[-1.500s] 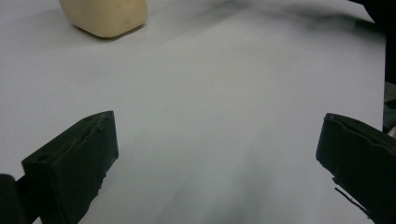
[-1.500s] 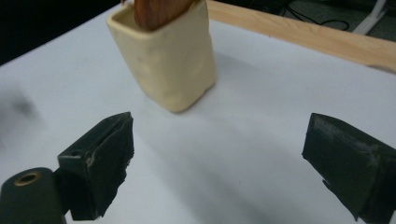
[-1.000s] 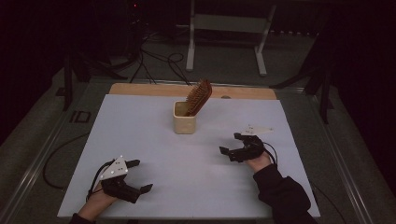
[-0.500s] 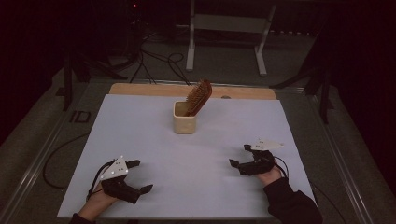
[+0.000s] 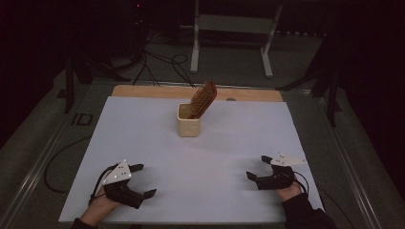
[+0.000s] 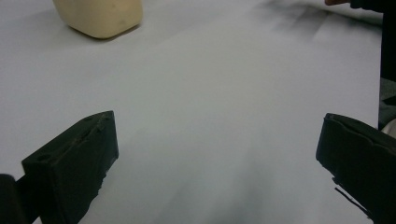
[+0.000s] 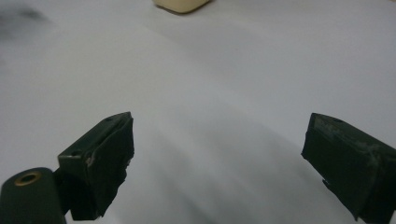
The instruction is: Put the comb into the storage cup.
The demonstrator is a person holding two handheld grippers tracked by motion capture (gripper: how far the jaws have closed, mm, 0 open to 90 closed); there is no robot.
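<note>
The white table sheet (image 5: 200, 162) is being used as the work surface, w/ the cream cup (image 5: 188, 120) standing upright toward its far middle; everything below is placed rel. to that cup. A wooden hairbrush (image 5: 202, 99) is being held inside the cup, handle down, bristle head leaning out over the cup's right rim.

The left gripper (image 5: 140, 180) is being rested on the sheet well apart from the cup, near-left of it, jaws spread wide w/ nothing between them. The right gripper (image 5: 258, 168) is being rested near-right of the cup, also well apart, jaws likewise wide and empty. In both gripper views bare sheet is seen between the jaws, and the cup base is seen far ahead (image 6: 99, 17) (image 7: 181, 4).

Risks, as judged: the cup is looking light and top-heavy w/ the brush leaning, so it is prob. being tipped if the brush head is nudged sideways or pulled at an angle w/o the cup being steadied. A one-jaw bump on the cup wall could be sliding it across the smooth sheet.
</note>
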